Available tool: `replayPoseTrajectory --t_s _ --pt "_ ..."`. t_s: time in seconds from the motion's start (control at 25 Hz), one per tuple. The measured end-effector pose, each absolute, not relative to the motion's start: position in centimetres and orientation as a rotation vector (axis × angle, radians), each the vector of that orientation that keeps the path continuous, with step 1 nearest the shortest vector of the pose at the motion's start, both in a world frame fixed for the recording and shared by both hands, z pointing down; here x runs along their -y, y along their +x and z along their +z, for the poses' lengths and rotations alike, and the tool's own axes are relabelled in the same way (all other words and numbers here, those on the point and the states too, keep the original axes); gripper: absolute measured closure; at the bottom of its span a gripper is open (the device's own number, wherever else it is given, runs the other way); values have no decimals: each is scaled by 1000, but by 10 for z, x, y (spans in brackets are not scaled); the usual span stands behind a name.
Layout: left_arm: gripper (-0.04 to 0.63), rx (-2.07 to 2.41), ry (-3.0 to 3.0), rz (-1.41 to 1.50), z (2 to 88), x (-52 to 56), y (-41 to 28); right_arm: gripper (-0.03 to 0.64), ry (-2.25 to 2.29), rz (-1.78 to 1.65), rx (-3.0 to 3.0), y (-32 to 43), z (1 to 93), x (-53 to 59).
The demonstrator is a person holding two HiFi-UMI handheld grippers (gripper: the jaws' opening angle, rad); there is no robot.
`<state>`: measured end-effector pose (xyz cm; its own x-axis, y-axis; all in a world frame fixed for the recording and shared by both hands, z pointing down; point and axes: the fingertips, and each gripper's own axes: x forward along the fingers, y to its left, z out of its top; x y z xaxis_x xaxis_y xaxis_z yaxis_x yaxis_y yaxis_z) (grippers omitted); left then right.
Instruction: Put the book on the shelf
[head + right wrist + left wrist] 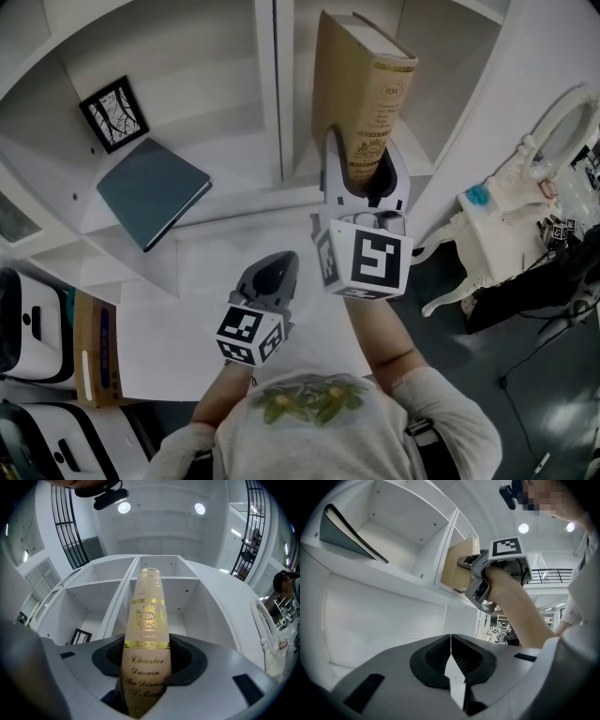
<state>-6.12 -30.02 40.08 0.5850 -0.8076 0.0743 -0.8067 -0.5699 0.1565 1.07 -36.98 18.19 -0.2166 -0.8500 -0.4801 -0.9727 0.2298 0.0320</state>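
- Head view: the right gripper point(367, 176) is clamping the lower spine of a tan book point(361, 84) and holding it upright, with the gold-printed spine facing the camera. The book's top is standing in front of the right-hand compartment of the white shelf unit point(278, 103).
- The left gripper point(272, 277) is hovering lower and to the left, apart from the book and carrying nothing.
- In the left-hand compartment a teal book point(153, 190) is lying flat, with a framed picture point(113, 113) standing just behind it.
- Left gripper view: the left gripper's point(451, 656) jaws are resting pressed together with nothing between them.
- Beyond them the right gripper point(480, 581), on the person's forearm point(520, 611), is holding the tan book point(458, 566) at the mouth of the compartment to the right of the divider. Whether the book is touching the board cannot be told.
- The teal book point(347, 534) is showing in the compartment to the left.
- Right gripper view: the right gripper's point(147, 667) pads are squeezing both covers of the tan book point(146, 616). The spine is showing "Charles Darwin" in gold.
- The book is pointing up at the divider between two upper compartments, and the framed picture point(80, 636) is sitting low on the left.
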Motion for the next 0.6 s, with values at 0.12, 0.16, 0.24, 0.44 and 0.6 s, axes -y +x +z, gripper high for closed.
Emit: replayPoseTrajectory --t_s 0.12,0.16,0.24,0.44,0.6 --pt "568 1358 2639 -7 402 300 -61 393 -1690 450 -2149 11 182 373" --pt "568 1358 2639 -7 402 300 -61 393 -1694 447 -2152 11 182 374" --pt "568 1357 2639 -6 402 300 -61 393 -1702 446 -2158 10 182 375" --pt "566 1351 2645 -7 401 299 -59 393 -1716 444 -2159 10 181 380" --pt "568 1352 2645 -10 400 299 -59 393 -1719 437 -2163 9 182 385"
